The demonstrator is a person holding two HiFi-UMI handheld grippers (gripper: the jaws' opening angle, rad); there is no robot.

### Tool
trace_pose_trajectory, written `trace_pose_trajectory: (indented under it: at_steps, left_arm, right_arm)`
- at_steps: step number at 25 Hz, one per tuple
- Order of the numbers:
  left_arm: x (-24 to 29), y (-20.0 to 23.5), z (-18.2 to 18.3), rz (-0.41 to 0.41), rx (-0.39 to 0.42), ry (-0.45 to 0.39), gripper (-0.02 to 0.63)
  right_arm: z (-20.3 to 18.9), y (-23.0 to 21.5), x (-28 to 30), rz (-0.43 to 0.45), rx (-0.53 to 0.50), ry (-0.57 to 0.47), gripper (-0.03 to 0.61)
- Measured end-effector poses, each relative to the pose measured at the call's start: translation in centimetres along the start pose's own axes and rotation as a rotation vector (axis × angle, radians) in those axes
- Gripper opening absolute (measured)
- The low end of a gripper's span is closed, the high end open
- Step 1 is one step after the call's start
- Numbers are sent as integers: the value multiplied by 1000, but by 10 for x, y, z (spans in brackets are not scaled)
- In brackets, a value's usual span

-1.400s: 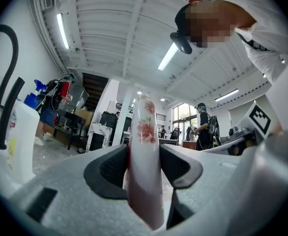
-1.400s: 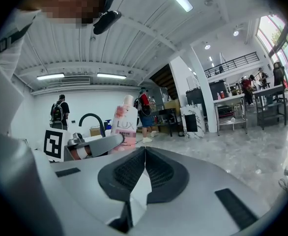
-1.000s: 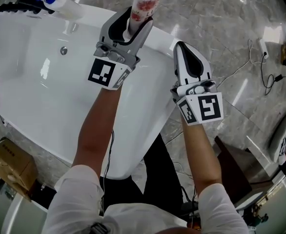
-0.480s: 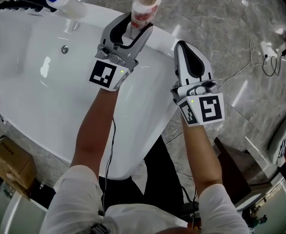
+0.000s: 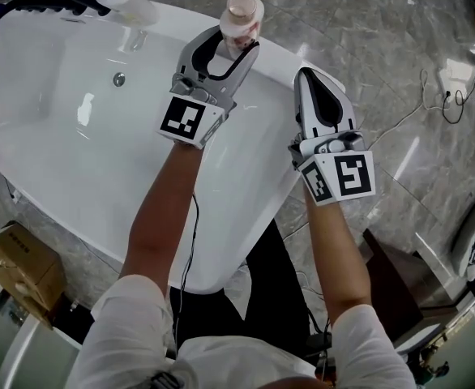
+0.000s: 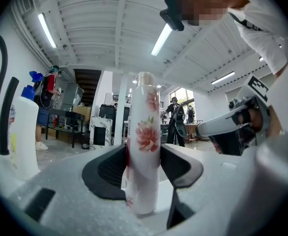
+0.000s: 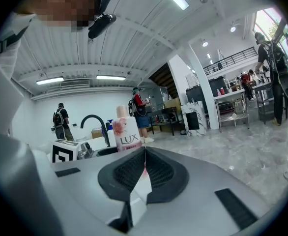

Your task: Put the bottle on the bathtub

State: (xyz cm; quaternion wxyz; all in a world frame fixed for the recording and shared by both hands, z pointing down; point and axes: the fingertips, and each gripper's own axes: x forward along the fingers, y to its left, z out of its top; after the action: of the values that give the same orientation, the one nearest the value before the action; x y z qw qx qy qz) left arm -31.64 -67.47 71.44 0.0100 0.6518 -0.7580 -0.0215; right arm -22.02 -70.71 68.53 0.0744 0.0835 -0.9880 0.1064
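A white bottle (image 5: 242,19) with a red flower print stands upright on the far rim of the white bathtub (image 5: 100,160). My left gripper (image 5: 234,40) is shut on the bottle, one pad on each side of its lower body. In the left gripper view the bottle (image 6: 145,132) rises between the jaws, its base down on the white rim. My right gripper (image 5: 307,74) hovers over the tub's rim to the right of the bottle, shut with nothing in it. From the right gripper view (image 7: 144,150) the bottle (image 7: 126,134) shows a LUX label.
A black faucet (image 5: 27,6) and a white bottle with a blue cap (image 5: 128,2) sit at the tub's far left end, a drain fitting (image 5: 119,79) below them. A cardboard box (image 5: 19,266) stands on the floor at left. Cables (image 5: 432,96) lie on the marble floor at right.
The left gripper has brought the bottle down and upright onto the tub rim. The right gripper has stayed about where it was.
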Motion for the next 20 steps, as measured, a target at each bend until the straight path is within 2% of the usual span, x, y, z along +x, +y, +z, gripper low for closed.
trace_pose_trajectory:
  at_steps: [6,11,16,20]
  left_arm:
    - [-17,-5,4,-15,-74,51,227]
    - [-94,-28,-2,6,-201,130,229]
    - [-204,-85,45,-87,-257,163,167]
    - [-283,-124,93,-188,-301,211,108]
  right_arm:
    - [7,16,-19,-1,19,-12,14]
    - [2,35,-55,-36,29,23,15]
    - [0,94,-137,-69,17,82,14]
    - [19,155,-213,-100,27,117,14]
